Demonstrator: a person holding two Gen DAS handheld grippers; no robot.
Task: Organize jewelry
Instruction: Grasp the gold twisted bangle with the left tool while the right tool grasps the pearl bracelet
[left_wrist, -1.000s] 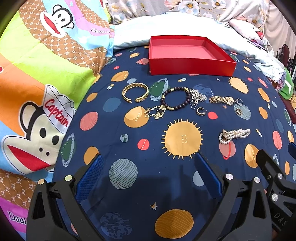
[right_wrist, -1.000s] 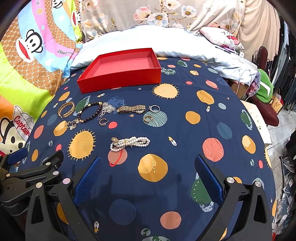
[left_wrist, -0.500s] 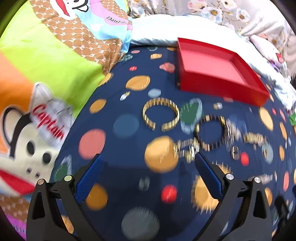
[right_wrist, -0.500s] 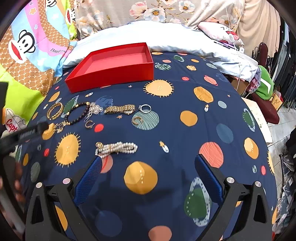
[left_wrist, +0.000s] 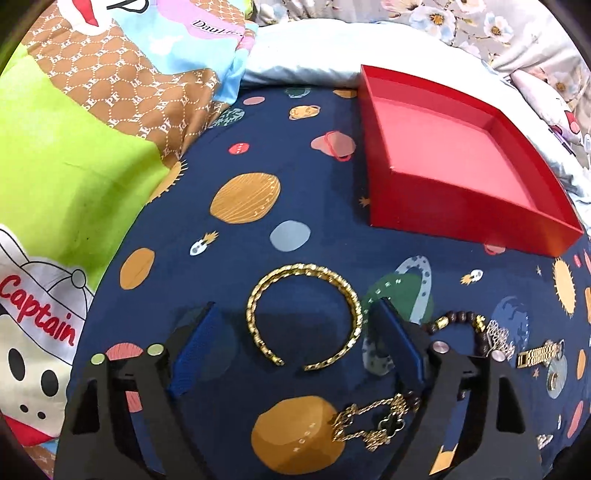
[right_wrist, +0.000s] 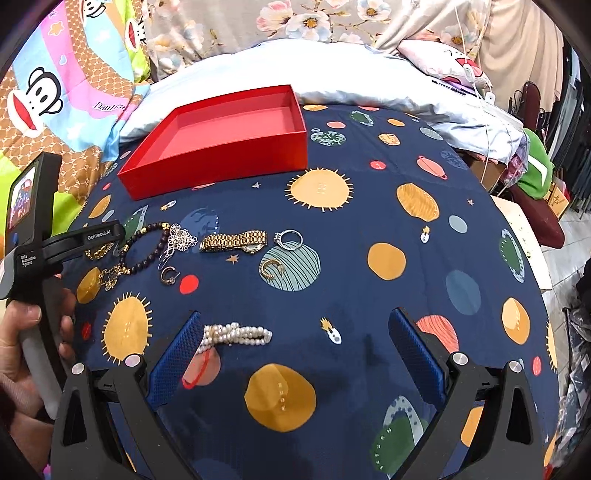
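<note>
My left gripper (left_wrist: 297, 328) is open, its blue pads on either side of a gold cuff bracelet (left_wrist: 303, 315) lying on the navy planet blanket. An empty red box (left_wrist: 454, 162) sits beyond it, also in the right wrist view (right_wrist: 225, 136). My right gripper (right_wrist: 295, 339) is open; a pearl bracelet (right_wrist: 236, 335) lies just inside its left pad. A dark bead bracelet (right_wrist: 147, 247), gold watch (right_wrist: 234, 240), silver ring (right_wrist: 289, 238), gold hoop earring (right_wrist: 271, 268) and gold chain (left_wrist: 373, 421) lie between.
The left hand-held gripper body (right_wrist: 40, 236) shows at the left of the right wrist view. A colourful monkey quilt (left_wrist: 74, 147) lies left, white pillows (right_wrist: 332, 70) behind the box. The bed edge drops off at right by a chair (right_wrist: 535, 214).
My left gripper moved forward and down until its pads straddle the gold cuff. My right gripper moved forward and left toward the pearl bracelet.
</note>
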